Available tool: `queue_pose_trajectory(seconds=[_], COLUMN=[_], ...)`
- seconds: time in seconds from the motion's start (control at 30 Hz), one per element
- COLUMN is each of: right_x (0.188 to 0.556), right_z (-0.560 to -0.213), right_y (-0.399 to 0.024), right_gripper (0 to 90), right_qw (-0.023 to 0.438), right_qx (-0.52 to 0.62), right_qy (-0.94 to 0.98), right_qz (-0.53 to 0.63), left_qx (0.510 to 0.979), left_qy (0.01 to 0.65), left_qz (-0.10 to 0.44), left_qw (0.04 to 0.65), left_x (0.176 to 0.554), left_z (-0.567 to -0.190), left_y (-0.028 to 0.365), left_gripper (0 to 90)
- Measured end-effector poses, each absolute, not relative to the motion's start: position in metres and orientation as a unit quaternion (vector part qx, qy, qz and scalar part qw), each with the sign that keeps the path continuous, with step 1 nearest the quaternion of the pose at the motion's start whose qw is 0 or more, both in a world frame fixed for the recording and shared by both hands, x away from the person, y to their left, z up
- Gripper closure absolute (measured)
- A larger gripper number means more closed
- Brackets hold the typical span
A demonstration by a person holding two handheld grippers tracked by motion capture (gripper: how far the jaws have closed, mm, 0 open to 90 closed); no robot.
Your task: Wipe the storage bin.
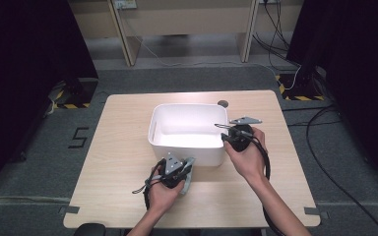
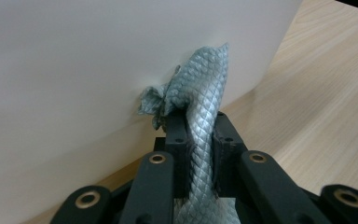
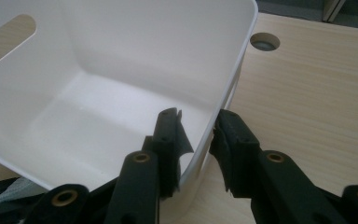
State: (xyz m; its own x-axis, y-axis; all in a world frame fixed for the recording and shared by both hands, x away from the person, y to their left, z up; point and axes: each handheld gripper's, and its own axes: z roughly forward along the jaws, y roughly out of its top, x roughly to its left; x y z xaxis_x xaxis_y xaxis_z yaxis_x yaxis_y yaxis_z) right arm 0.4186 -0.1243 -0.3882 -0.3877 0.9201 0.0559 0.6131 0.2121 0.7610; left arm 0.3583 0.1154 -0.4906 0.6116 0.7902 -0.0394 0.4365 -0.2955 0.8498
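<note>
A white plastic bin [image 1: 187,106] stands in the middle of the wooden table [image 1: 123,162]. My left gripper [image 1: 179,171] is at the bin's near outer wall [image 2: 98,60], shut on a grey-green scaly cloth [image 2: 200,107]. The bunched end of the cloth presses against that wall. My right gripper [image 1: 225,132] straddles the bin's right wall [image 3: 214,93]: one jaw is inside the bin, the other outside, and both pads bear on the rim. In the right gripper view the gripper [image 3: 196,123] looks into the bare inside of the bin [image 3: 121,56].
A round cable hole [image 1: 222,103] sits in the table just behind the bin. Bare wood lies to the left and right of the bin. A handle slot [image 3: 9,39] is cut in the bin's far wall. Cables trail over the floor at the right.
</note>
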Motion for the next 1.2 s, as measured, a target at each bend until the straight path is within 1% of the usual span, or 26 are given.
queue_pose_trajectory(seconds=[0.83, 1.2], right_x=[0.419, 0.419], right_z=[-0.388, -0.388], right_y=[-0.123, -0.123], right_gripper=[70.4, 70.4], right_qw=[0.212, 0.211], right_qx=[0.513, 0.513], right_qy=[0.748, 0.748], right_qz=[0.364, 0.363], left_qx=[0.791, 0.795], left_qy=[0.396, 0.392], left_qz=[0.191, 0.188], left_qw=[0.425, 0.423], left_x=[0.364, 0.365], left_z=[-0.503, -0.504], left_y=[0.113, 0.104], left_gripper=[80.1, 80.1])
